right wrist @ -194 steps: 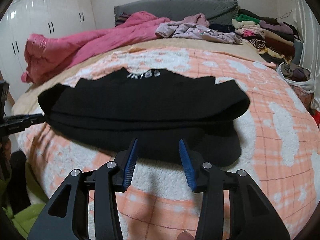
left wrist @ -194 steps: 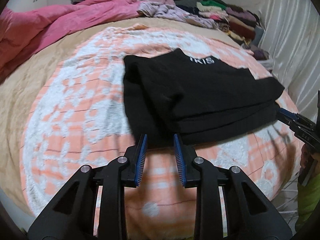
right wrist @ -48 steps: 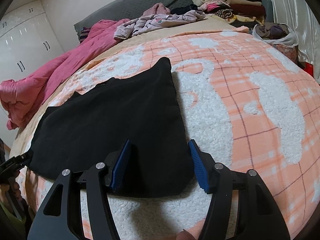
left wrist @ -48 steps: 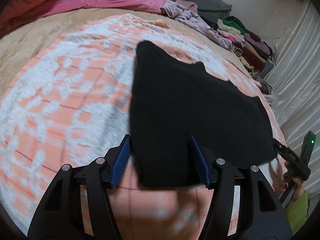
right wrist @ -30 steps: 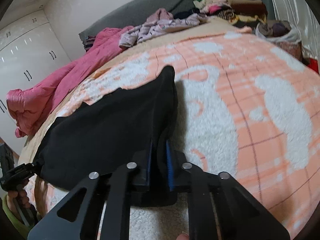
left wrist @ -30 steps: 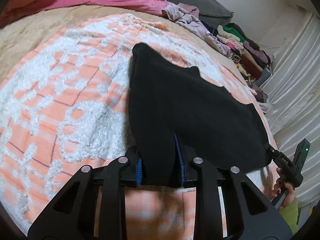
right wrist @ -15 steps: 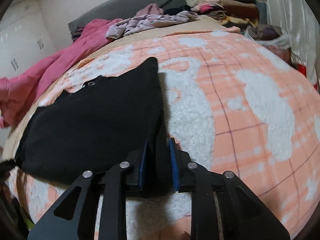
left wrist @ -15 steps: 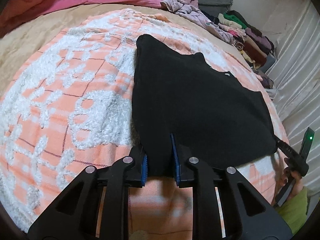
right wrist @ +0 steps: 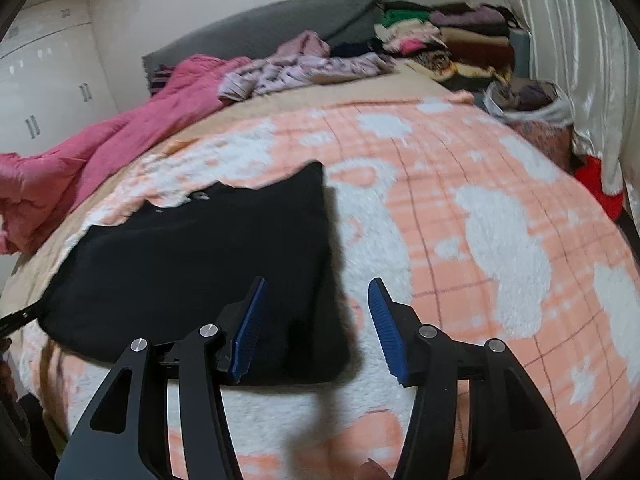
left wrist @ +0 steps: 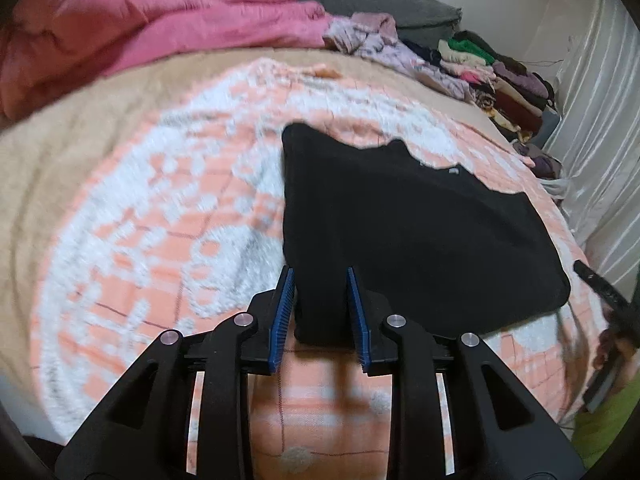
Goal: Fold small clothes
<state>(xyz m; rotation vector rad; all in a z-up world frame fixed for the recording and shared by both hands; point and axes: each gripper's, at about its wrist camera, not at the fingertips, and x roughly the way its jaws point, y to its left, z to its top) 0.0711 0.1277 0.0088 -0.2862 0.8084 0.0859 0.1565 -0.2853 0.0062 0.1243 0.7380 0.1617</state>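
Observation:
A black folded garment (left wrist: 400,220) lies flat on the orange-and-white fleece blanket (left wrist: 160,220). My left gripper (left wrist: 319,272) sits at its near left corner. Its jaws are opening, and the corner lies between the blue pads with a thin gap on the left side. In the right wrist view the same black garment (right wrist: 200,260) spreads to the left. My right gripper (right wrist: 318,282) is over its near right corner, jaws opening wide. The cloth lies under the left finger and touches neither pad.
A pink quilt (left wrist: 140,36) and a lilac garment (left wrist: 372,40) lie at the head of the bed. Stacked folded clothes (left wrist: 500,76) line the far right by a white curtain (left wrist: 600,120). A bag of clothes (right wrist: 528,108) stands beside the bed; white wardrobes (right wrist: 40,92) stand left.
Half a second ago both grippers were shut on the garment's near corners. Both have let go: the left jaws have parted a little, the right widely. Both have drawn back and up slightly.

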